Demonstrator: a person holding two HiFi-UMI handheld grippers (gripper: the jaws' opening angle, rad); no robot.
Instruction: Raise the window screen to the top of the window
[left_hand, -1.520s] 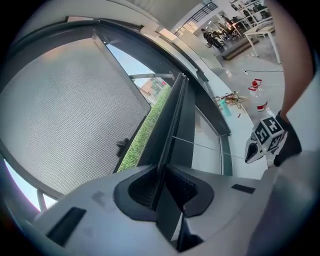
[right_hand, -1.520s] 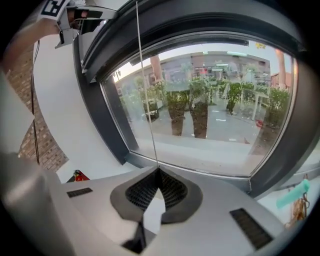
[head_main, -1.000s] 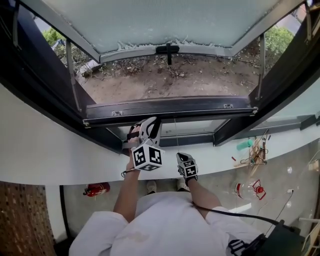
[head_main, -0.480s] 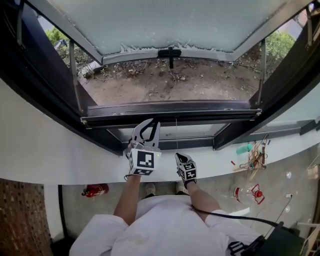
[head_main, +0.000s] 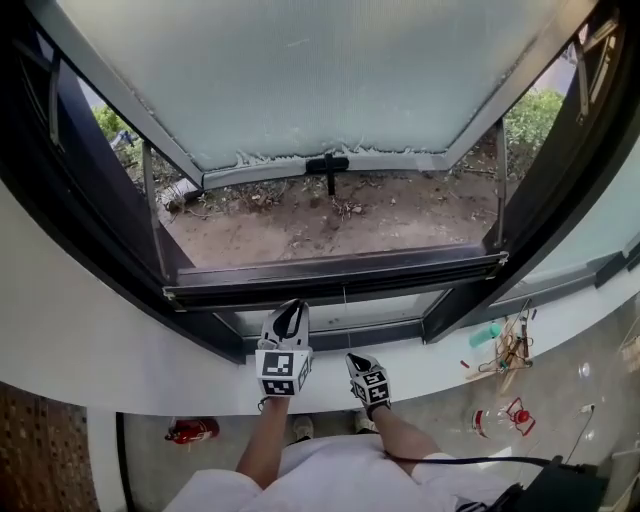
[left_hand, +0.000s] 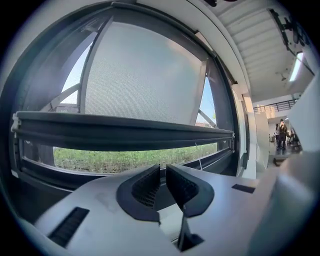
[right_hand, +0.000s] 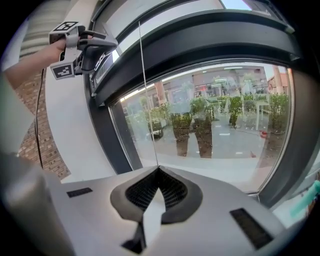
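Starting the lift is where I judge things stand: the window screen's bottom rail (head_main: 335, 280) lies across the middle of the head view, low in the opening and just above the white sill (head_main: 90, 330), with nearly the whole height of the frame yet to travel. My right tool (right_hand: 159, 170) is fully closed, pinching the thin pull cord (right_hand: 142, 75) that runs from its tips straight up to the rail. My left tool (left_hand: 163, 169) stands only a narrow slit apart with nothing between its pads, pointing at the rail from just below and, as far as I can tell, short of touching it. The tilted-out sash (head_main: 300, 90) fills the upper part of the frame. Next, I reckon, the left tool has to get under or onto the rail and push it up evenly while the right tool steadies the cord, so the rail does not skew in its side tracks. No brand, label or readable writing shows; the only print is the black-and-white square markers on each tool's cube (head_main: 281, 372).
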